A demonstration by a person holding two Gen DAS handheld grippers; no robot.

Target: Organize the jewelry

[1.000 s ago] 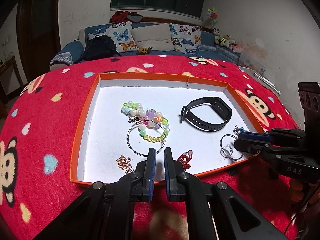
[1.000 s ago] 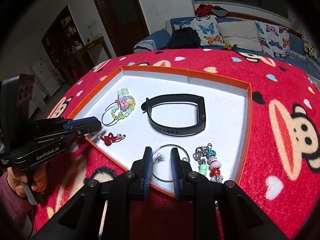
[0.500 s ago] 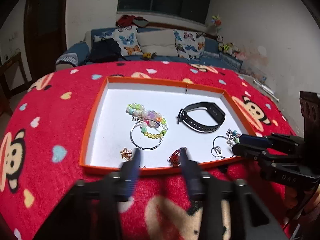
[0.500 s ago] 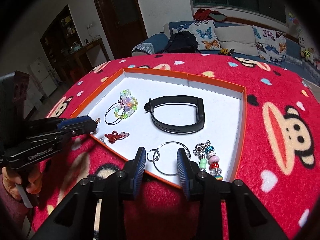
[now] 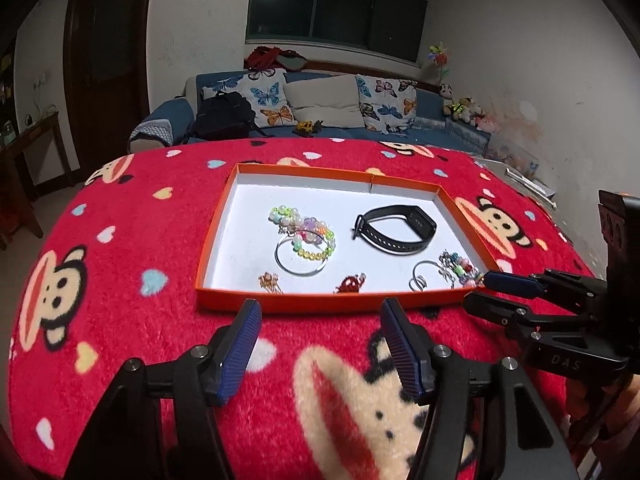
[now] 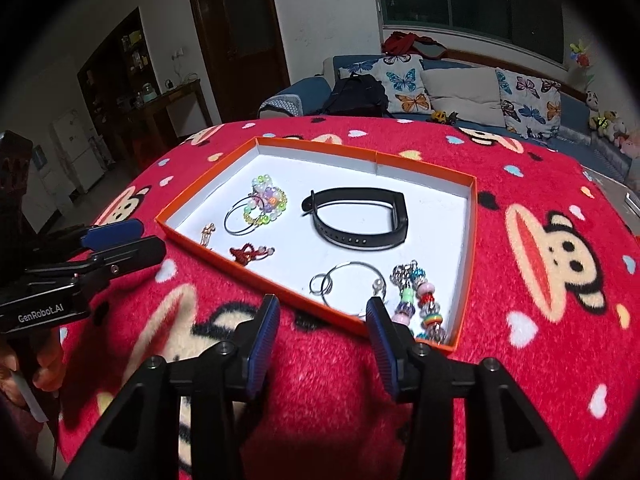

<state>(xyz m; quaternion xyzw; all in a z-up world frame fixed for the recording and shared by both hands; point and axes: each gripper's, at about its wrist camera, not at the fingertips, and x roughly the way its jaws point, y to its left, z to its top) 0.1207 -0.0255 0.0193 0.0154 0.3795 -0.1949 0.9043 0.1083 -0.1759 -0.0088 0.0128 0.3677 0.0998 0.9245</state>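
Both spread wide, empty: left gripper [image 5: 320, 312] low centre below the tray [image 5: 216, 232]; right gripper [image 6: 320, 312] nearer, key rings [image 6: 346, 282] just above.

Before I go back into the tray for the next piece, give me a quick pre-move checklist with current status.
1. Left gripper open, empty: ok.
2. Right gripper open, empty: ok.
3. Both grippers outside the orange tray, short of its near wall: ok.
4. Black band lying apart from the other pieces: ok.
5. Beaded bracelets overlapping a silver hoop, free to lift alone: cannot tell.
6. Key rings separate from the charm chain: cannot tell.
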